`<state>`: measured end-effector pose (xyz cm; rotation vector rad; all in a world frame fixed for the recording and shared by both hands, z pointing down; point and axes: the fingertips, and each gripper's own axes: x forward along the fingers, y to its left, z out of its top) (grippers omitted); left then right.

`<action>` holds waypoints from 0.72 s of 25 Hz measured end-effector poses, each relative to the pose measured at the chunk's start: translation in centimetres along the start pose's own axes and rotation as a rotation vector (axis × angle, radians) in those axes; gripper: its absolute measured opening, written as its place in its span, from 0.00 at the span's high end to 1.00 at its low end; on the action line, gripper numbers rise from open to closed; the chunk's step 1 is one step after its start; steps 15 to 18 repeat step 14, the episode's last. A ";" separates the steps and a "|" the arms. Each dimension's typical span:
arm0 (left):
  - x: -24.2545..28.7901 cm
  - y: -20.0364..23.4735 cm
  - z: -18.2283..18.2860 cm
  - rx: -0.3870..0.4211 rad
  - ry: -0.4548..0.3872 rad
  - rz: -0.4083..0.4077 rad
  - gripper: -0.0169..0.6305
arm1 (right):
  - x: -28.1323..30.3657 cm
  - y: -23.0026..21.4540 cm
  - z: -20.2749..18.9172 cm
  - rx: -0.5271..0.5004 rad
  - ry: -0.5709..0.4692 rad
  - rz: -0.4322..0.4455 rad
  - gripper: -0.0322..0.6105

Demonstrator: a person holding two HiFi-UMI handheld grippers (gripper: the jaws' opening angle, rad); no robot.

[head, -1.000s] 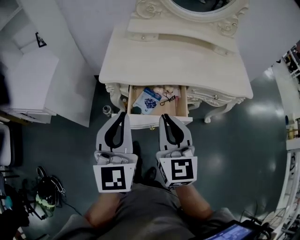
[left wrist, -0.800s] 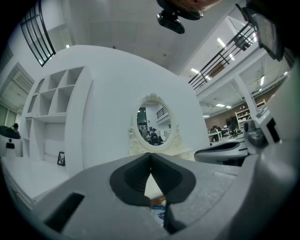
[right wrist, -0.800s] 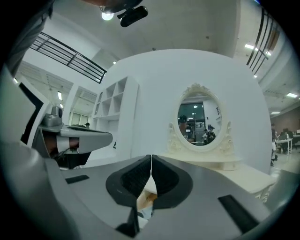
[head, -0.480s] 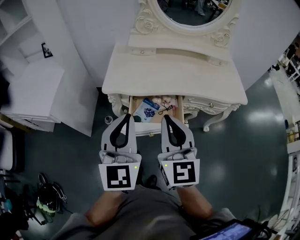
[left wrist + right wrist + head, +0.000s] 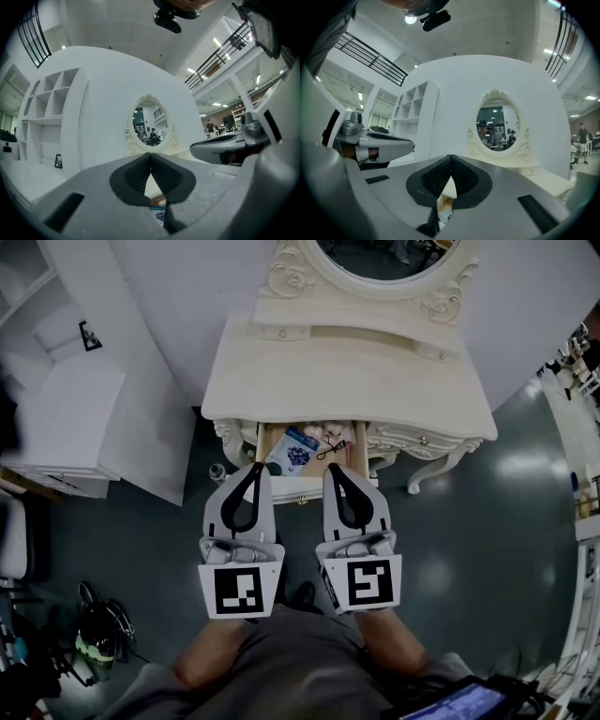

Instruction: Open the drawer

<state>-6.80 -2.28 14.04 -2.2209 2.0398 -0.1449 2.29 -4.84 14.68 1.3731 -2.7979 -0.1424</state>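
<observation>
Drawer point(image 5: 300, 489) stands pulled out beneath the dressing table point(image 5: 347, 381) top, with a blue packet point(image 5: 296, 448) visible inside, so the opening looks done. Left gripper point(image 5: 253, 470) and right gripper point(image 5: 333, 470) hover side by side over the drawer front, held level. Each has its jaws pressed together on nothing. Judgement: both are empty because the pull is finished, and no contact with the front is apparent.
</observation>
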 end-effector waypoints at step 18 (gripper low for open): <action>0.4 0.6 -0.4 -0.004 0.004 -0.003 0.95 | 0.8 0.1 -0.3 0.000 0.000 -0.015 0.93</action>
